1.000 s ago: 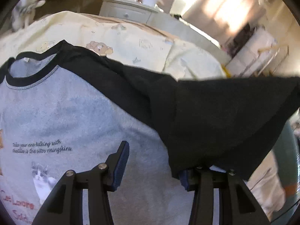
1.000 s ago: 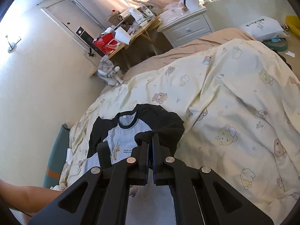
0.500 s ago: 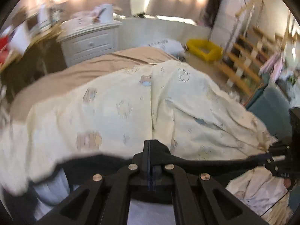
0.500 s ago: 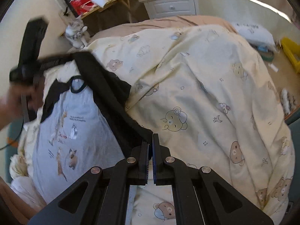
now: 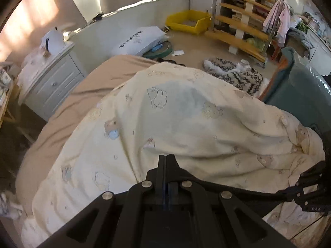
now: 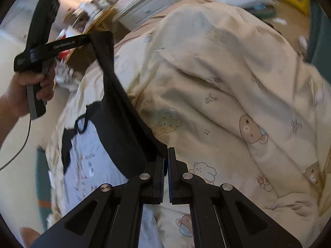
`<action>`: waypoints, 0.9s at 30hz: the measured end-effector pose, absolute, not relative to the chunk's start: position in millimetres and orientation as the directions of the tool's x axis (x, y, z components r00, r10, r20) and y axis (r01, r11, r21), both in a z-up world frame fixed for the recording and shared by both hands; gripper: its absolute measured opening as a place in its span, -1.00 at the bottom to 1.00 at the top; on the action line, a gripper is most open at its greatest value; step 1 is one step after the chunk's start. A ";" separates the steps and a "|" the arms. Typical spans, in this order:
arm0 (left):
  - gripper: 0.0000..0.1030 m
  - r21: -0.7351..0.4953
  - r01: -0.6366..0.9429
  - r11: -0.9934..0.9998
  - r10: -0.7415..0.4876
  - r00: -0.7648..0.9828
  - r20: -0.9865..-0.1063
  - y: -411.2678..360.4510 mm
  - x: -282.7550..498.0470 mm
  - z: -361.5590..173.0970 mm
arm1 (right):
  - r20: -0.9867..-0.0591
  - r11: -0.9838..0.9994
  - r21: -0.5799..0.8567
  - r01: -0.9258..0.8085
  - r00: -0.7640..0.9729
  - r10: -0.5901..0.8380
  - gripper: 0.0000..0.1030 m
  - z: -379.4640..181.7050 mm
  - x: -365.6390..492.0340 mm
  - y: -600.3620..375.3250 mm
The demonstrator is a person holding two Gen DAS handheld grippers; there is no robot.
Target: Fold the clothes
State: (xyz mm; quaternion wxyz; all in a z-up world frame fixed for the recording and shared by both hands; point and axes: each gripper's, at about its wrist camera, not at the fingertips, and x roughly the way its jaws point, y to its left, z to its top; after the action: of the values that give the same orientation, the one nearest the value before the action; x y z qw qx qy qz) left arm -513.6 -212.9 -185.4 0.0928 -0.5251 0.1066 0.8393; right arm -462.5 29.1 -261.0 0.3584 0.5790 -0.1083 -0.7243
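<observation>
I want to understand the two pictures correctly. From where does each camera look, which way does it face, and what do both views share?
Left wrist: sits on the left hand-held gripper, shut on the black sleeve, facing across the bear-print duvet toward the yellow tray; no body shows.
Right wrist: sits on the right hand-held gripper, shut on the same sleeve, facing the grey shirt; the left hand shows.
Shared: duvet, sleeve, white dresser, yellow tray.

bed: cream bear-print duvet | white dresser | wooden stairs | sunlit wall
</observation>
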 end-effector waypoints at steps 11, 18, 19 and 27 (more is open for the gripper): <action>-0.99 0.182 -0.189 -0.965 -0.081 -0.448 -0.890 -239.6 -521.7 -194.9 | -0.720 -0.653 0.629 0.421 -0.002 -0.694 -0.96 -244.9 -525.6 2.2; -0.99 0.172 -0.043 -0.984 -0.136 -0.440 -0.887 -283.5 -515.7 -192.0 | -0.773 -0.633 0.558 0.536 0.059 -0.631 -0.96 -228.3 -545.0 -18.6; -0.99 0.164 -0.038 -0.986 -0.130 -0.448 -0.885 -284.4 -515.2 -190.1 | -0.782 -0.633 0.546 0.548 0.063 -0.620 -0.96 -226.9 -544.4 -18.1; -0.99 0.162 -0.144 -0.976 -0.068 -0.506 -0.860 -253.4 -507.9 -171.0 | -0.751 -0.667 0.582 0.466 -0.006 -0.660 -0.83 -248.6 -545.8 27.5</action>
State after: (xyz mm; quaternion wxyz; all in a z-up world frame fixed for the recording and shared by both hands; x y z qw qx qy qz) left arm -507.9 -253.4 -171.0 0.0221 -0.4963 0.1066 0.8613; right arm -545.8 27.5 -248.6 0.3997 0.5806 -0.0834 -0.7044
